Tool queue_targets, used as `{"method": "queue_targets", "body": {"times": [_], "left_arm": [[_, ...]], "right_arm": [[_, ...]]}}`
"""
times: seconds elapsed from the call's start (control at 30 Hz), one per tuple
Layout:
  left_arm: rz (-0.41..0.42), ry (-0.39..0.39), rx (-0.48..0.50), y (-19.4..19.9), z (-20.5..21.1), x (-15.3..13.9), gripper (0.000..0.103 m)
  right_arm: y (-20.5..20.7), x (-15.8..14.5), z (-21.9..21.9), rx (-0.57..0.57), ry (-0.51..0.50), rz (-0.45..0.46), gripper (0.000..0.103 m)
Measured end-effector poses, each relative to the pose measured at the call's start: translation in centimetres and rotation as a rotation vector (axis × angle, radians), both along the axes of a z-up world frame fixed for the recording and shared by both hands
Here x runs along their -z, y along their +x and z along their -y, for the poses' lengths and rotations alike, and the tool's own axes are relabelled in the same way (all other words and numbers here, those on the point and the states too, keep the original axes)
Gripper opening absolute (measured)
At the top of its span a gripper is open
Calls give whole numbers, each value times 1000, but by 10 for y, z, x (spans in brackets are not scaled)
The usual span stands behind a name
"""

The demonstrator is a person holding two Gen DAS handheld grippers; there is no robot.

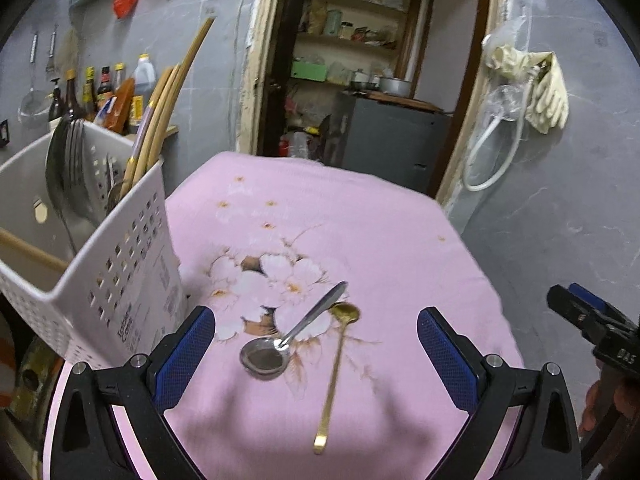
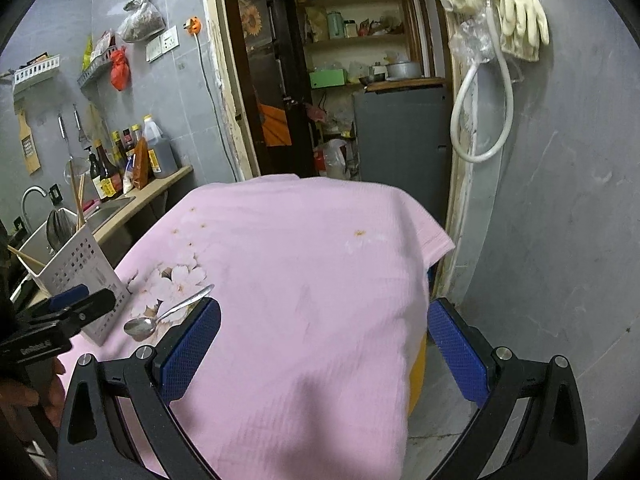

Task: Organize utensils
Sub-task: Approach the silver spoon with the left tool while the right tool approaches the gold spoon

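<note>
A steel spoon (image 1: 294,334) lies on the pink flowered cloth (image 1: 360,240), bowl toward me, with a slim gold spoon (image 1: 334,376) beside it on the right. My left gripper (image 1: 316,344) hovers open over both, its blue pads well apart. A white perforated utensil basket (image 1: 104,280) stands at the left, holding chopsticks (image 1: 160,112) and metal utensils. My right gripper (image 2: 324,340) is open above bare cloth (image 2: 320,260), right of the steel spoon (image 2: 164,314). In the right wrist view the basket (image 2: 76,268) sits at far left and the gold spoon is hidden.
A counter with sauce bottles (image 2: 128,156) and a sink (image 2: 108,212) lies left of the table. Behind the table an open doorway shows shelves and a grey cabinet (image 2: 400,140). Rubber gloves (image 2: 520,12) and a hose hang on the right wall. The cloth's right edge (image 2: 436,248) drops to the floor.
</note>
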State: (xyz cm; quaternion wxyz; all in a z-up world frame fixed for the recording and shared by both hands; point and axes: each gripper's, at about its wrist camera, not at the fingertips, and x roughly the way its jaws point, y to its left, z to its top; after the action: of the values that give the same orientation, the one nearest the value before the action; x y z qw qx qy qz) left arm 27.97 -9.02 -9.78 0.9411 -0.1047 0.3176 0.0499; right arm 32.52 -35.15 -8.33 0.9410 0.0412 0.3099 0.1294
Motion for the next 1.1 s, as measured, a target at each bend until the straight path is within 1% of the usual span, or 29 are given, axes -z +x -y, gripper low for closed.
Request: {"method": "queue_targets", "body": {"times": [0.1,0.2,0.27,0.3,0.33,0.37,0.43,0.6,0.67,0.73,0.77,0.97,1.03,1.1], "left_arm": [[-22,1,-27,2,-2,8,98],[-49,-9,-48,5,-4,16,91],[-60,-23,-62,6,-6,21,84],[-62,-30,-67,7,-7,22,82],[-66,-38,-76,7,-8,24,81],[-76,-45,-87,9,-9,27,80],[-93,-54,-101,10,-11,31,77],[-134,-72,-142,11,-16,40,73],[-145,-80,-159,11,-18,44,71],[-154,-84,-176,11,-19,48,70],[-155,-83,-182,11,-20,49,69],[-161,-79,-215,13,-25,56,65],[-166,-83,-223,13,-27,59,64],[-169,-92,-228,13,-29,61,61]], "right_arm": [[3,7,-7,-22,10,-11,101],[8,14,-16,-52,18,-29,100],[14,20,-24,-86,24,-55,91],[16,23,-28,-100,25,-68,84],[18,26,-32,-116,23,-82,79],[22,30,-37,-137,22,-100,76],[27,36,-42,-167,34,-126,66],[40,50,-61,-256,43,-188,54],[43,55,-68,-280,47,-205,53],[46,60,-75,-295,49,-220,48],[47,62,-79,-300,49,-224,47],[48,68,-94,-314,43,-210,47],[48,69,-97,-321,44,-212,44],[50,70,-102,-335,51,-221,40]]}}
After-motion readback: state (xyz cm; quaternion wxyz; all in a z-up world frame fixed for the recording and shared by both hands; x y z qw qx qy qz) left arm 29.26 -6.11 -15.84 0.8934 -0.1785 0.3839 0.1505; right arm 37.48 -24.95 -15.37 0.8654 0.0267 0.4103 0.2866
